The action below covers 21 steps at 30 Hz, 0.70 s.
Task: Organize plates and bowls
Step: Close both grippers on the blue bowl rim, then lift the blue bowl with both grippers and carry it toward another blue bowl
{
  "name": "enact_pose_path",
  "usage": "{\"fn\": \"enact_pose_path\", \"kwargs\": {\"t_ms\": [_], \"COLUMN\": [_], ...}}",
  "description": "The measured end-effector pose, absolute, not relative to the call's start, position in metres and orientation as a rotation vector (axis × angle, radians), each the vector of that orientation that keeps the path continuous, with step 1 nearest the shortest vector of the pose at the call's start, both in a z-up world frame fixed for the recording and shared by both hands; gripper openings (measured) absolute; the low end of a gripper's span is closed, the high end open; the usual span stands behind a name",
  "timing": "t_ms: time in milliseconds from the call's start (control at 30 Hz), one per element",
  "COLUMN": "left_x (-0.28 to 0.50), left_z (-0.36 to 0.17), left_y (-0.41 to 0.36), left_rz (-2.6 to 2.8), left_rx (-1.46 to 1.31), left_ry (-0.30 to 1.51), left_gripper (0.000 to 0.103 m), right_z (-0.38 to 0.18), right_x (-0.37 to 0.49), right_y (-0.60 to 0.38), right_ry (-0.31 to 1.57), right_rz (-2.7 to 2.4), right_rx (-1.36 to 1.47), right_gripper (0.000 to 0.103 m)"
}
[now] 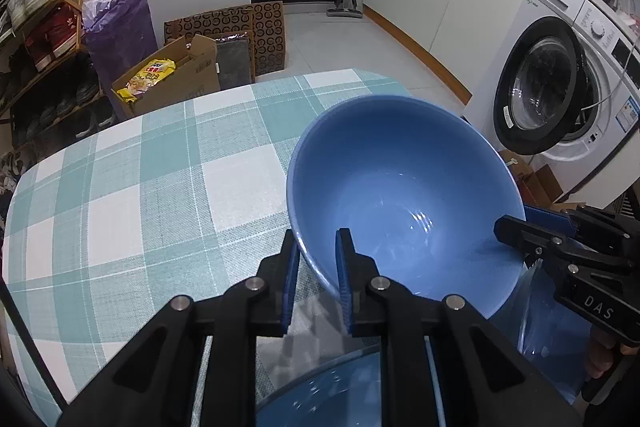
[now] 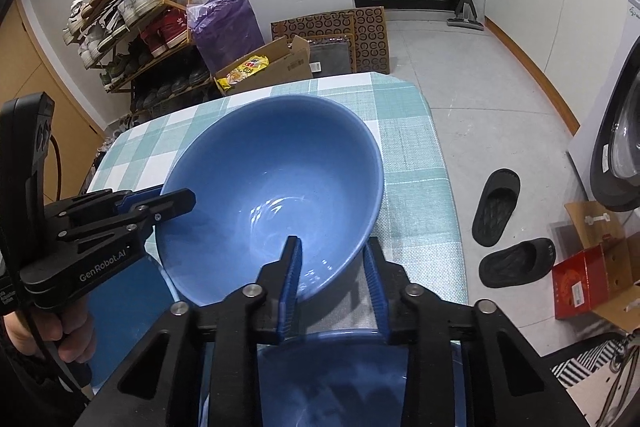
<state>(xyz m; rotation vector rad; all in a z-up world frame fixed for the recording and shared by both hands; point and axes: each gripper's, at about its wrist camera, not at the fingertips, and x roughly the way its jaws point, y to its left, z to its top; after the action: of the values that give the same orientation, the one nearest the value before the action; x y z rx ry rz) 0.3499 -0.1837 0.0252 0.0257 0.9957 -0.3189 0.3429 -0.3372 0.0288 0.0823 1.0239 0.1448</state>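
Observation:
A large blue bowl (image 1: 400,195) (image 2: 272,179) sits tilted over the teal checked tablecloth (image 1: 140,187). My left gripper (image 1: 317,239) (image 2: 172,195) is shut on its near-left rim, one pad inside and one outside. At the opposite rim my right gripper (image 2: 332,243) (image 1: 516,221) is shut on the bowl in the same way. Below the grippers lies another blue bowl (image 2: 332,367) (image 1: 340,387) with a clear glass edge. A blue dish (image 2: 120,311) shows under the left gripper. A hand holds each gripper's handle.
The table's far half (image 2: 412,155) is bare cloth. A washing machine (image 1: 560,87) stands to the right. On the floor lie two black slippers (image 2: 496,203) and a red box (image 2: 584,279). A shoe rack (image 2: 132,15) and cardboard boxes (image 2: 272,63) sit beyond the table.

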Motion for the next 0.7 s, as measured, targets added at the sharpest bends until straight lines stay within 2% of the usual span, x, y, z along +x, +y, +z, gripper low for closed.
{"fn": "enact_pose_path", "kwargs": {"t_ms": [700], "left_x": [0.338], "left_z": [0.044], "left_y": [-0.184], "left_rz": [-0.315], "left_rx": [0.036], "left_ry": [0.930], "left_gripper": [0.015], "right_z": [0.043], "right_x": [0.332], "right_y": [-0.339], "right_ry": [0.977], "right_rz": [0.138], "right_rx": [0.066], "right_gripper": [0.023]}}
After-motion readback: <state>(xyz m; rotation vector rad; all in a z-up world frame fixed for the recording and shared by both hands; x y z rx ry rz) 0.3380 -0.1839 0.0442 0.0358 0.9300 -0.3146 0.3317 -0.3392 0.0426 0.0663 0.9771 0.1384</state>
